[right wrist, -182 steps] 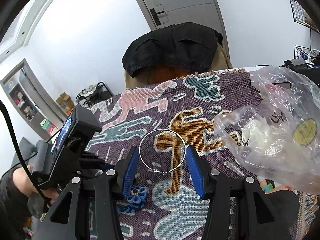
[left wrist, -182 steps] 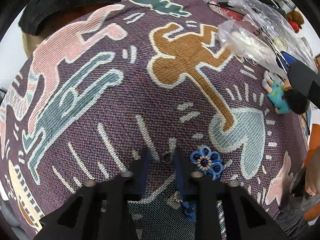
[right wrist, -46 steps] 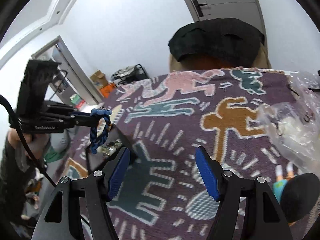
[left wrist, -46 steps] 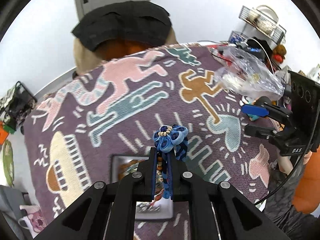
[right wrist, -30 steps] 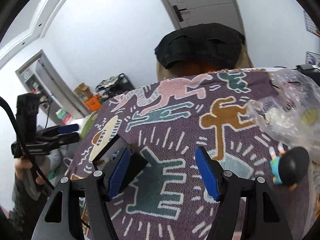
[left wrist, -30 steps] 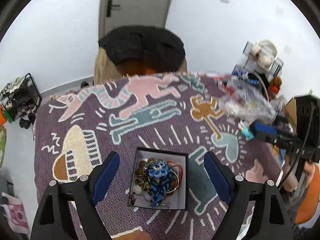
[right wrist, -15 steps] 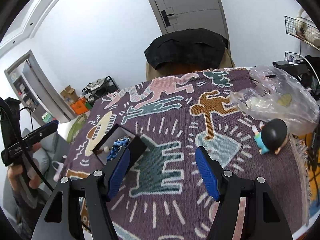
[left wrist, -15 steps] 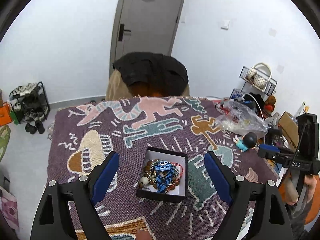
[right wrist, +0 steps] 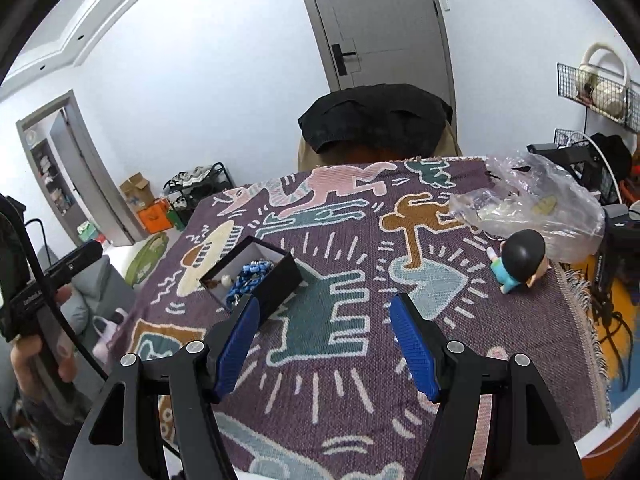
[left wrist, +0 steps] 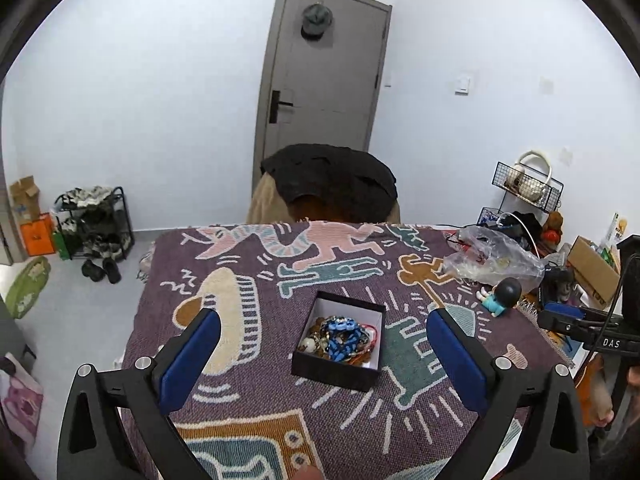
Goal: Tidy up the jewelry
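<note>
both my tools hang empty over the counter, left tool opening wide and nearer the jewelry box, right tool parted, box to its left.

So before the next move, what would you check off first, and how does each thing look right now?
1. Left tool empty, its jaws opening: ok.
2. Right tool empty, open: ok.
3. Blue flower piece inside the black box: ok.
4. Box upright on the blanket: ok.
5. Loose jewelry left on the blanket: none seen, ok.
6. More jewelry in the plastic bag: cannot tell.
</note>
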Motion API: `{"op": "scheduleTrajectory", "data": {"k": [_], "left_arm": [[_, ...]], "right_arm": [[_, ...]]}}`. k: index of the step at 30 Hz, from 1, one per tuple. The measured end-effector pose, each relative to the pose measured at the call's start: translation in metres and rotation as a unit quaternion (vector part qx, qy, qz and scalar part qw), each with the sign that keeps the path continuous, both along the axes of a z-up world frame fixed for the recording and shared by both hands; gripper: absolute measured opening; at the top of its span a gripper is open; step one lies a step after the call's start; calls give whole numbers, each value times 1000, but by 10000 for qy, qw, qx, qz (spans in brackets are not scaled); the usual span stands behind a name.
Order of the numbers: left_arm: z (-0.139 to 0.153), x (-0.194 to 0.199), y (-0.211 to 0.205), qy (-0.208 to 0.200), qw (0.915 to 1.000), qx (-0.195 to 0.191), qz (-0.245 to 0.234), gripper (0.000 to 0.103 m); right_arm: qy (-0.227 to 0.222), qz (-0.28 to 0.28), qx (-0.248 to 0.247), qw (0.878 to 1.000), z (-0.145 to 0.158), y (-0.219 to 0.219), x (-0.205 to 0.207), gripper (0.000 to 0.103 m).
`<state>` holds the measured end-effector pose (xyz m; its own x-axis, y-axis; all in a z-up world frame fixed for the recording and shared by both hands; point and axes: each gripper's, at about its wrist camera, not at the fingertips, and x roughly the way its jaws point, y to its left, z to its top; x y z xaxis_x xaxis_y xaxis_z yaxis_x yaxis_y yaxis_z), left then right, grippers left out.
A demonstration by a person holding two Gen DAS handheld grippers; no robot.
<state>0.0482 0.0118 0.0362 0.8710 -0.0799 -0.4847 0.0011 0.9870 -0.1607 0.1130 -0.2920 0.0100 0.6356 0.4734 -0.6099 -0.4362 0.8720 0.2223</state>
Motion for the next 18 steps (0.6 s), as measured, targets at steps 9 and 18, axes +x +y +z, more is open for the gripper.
{"op": "scheduleTrajectory", "data": {"k": [9,18], "left_arm": [[-19,-30,-33,-225,9986,403,276,103],[-36,-52,-43,-288,9981,457,302,103]], "right_arm": [[-529,-216,200,9982,-7,-10,-30,68],[-935,-526,361,9936,-14,-23,-40,68]]}}
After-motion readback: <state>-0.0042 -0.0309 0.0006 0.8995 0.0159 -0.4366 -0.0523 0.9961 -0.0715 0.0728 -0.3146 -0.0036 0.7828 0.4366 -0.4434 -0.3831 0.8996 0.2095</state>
